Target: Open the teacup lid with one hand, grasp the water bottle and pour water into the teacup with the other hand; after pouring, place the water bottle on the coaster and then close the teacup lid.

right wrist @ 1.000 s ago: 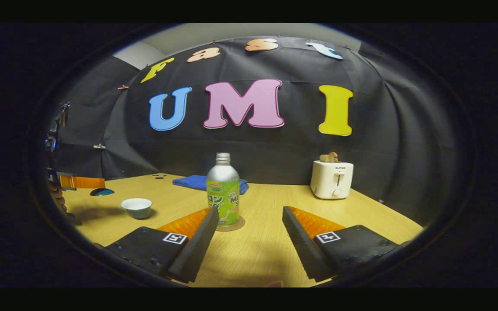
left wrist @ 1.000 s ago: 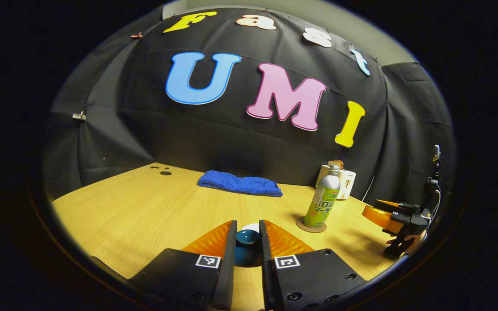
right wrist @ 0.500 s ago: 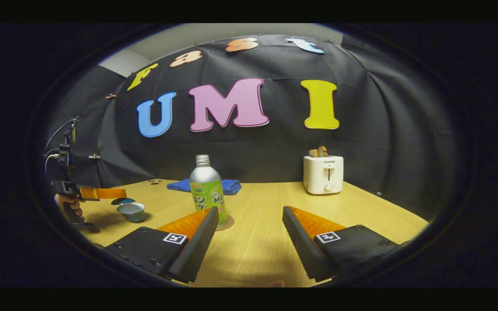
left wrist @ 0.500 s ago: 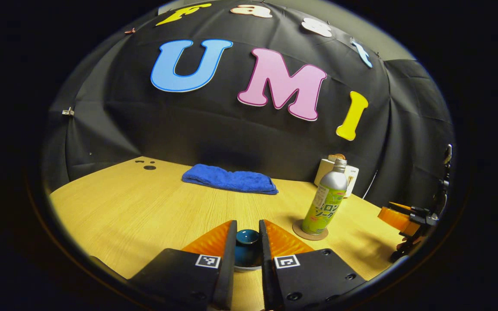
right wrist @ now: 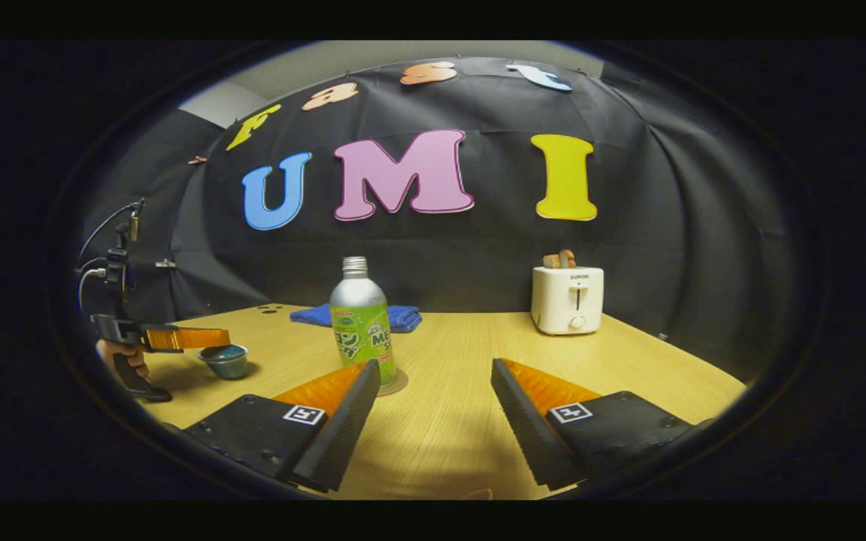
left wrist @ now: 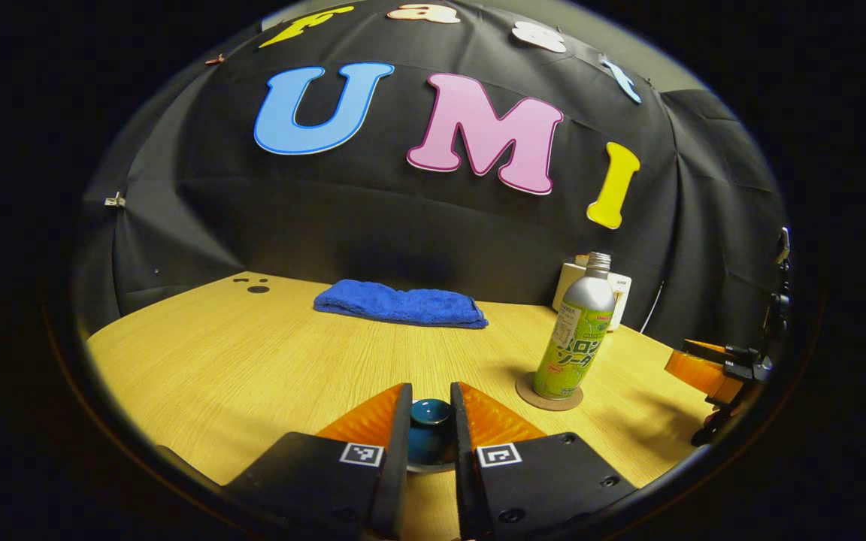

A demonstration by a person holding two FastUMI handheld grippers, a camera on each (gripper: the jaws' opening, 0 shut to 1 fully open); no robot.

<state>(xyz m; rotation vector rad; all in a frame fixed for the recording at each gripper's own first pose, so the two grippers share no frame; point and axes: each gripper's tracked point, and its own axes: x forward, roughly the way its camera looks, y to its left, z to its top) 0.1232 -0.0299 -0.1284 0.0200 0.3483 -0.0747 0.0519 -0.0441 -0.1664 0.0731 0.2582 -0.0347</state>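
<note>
In the left gripper view, the left gripper (left wrist: 431,413) fingers cover most of the teacup lid (left wrist: 431,412); the teacup beneath cannot be made out. The toaster (left wrist: 617,289) is largely hidden behind the water bottle (left wrist: 576,338). The right gripper (left wrist: 711,368) is cut off at the picture's edge. In the right gripper view, contact between lid (right wrist: 224,352) and teacup (right wrist: 227,366) cannot be determined.

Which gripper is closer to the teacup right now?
Left. The left gripper is right over the teacup, its fingers closed on the blue lid. The right gripper sits open well off to the side, near the water bottle.
</note>
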